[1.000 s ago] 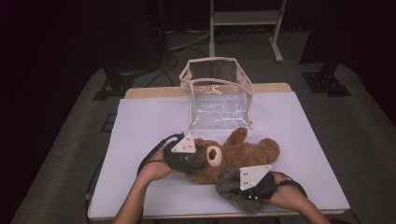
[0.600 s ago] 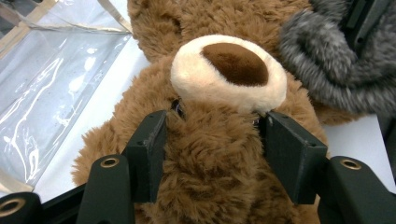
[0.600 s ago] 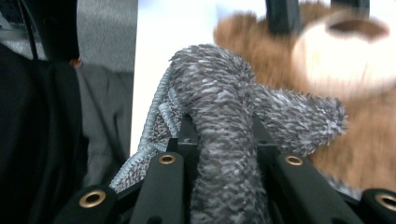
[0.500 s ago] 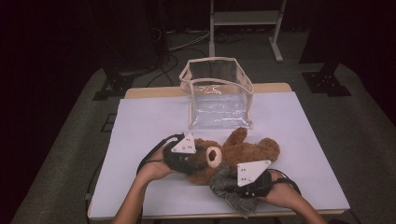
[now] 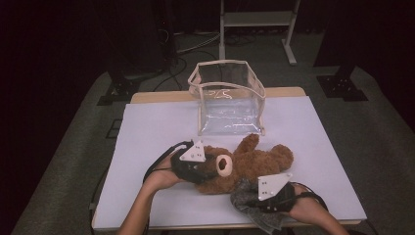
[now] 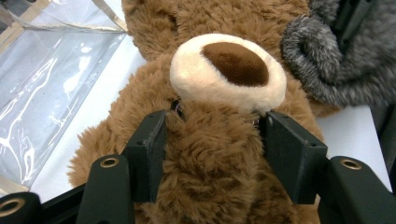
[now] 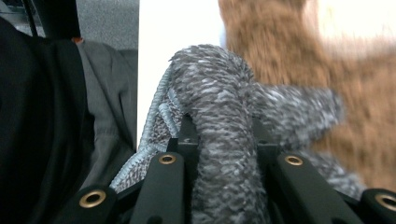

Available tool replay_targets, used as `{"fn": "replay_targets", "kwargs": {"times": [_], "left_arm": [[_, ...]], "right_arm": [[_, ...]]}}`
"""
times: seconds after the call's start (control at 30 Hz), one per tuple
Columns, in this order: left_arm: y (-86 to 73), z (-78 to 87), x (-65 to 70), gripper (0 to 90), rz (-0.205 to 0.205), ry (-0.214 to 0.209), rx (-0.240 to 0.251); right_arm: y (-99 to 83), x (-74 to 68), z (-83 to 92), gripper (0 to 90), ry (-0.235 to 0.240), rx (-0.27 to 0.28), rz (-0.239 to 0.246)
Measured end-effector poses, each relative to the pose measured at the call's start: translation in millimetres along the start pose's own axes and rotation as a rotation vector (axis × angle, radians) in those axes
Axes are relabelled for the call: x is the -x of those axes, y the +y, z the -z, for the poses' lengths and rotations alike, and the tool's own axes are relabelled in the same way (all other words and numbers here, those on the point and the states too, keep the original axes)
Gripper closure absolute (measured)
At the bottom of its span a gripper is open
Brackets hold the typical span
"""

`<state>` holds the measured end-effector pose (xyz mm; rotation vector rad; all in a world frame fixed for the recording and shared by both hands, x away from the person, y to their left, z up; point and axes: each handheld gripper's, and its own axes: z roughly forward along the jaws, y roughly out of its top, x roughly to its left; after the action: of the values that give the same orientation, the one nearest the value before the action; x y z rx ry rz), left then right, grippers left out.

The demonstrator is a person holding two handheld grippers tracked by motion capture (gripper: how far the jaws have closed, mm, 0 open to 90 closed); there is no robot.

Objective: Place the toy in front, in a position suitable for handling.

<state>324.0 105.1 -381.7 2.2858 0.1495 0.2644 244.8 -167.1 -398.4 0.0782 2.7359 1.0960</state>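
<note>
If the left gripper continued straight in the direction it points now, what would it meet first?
The left gripper is already closed on the teddy bear, so the bear's cream snout comes first. Beyond it probably lies the grey cloth, though depth is unclear.

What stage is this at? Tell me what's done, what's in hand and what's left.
Done: the teddy bear lies on its back on the table, in front of the clear bag, which stands open. In hand: the left gripper clamps the bear below its muzzle, and the right gripper pinches a grey fuzzy cloth beside the bear. Left: probably dressing the bear, and perhaps bagging it.
</note>
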Motion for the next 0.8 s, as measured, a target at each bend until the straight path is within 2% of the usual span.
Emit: {"fn": "replay_targets", "kwargs": {"times": [0.13,0.27,0.33,0.43,0.57,0.67,0.8], "left_arm": [[-2.0,0.3,0.1,40.8,0.005,-0.006,0.008],[-2.2,0.6,0.6,40.9,0.000,-0.015,0.006],[-1.0,0.4,1.7,41.0,-0.005,-0.016,0.000],[-1.1,-0.5,2.0,41.0,0.003,-0.015,0.003],[-2.1,-0.3,3.3,41.0,-0.008,-0.026,0.002],[-3.4,0.8,4.1,41.0,-0.013,-0.035,0.001],[-5.1,1.7,5.0,41.0,-0.020,-0.044,0.000]], "right_arm": [[9.5,2.0,-12.3,72.0,0.025,-0.013,0.044],[0.4,2.6,-10.6,72.0,0.035,-0.022,0.026],[-8.4,0.8,-1.9,72.0,0.037,-0.023,0.009],[-5.6,2.5,9.3,72.0,0.023,0.048,0.000],[12.5,10.3,10.6,72.0,-0.012,0.091,0.034],[26.8,17.6,1.5,71.8,-0.041,0.077,0.062],[23.3,20.2,-6.4,71.9,-0.029,0.026,0.079]]}}
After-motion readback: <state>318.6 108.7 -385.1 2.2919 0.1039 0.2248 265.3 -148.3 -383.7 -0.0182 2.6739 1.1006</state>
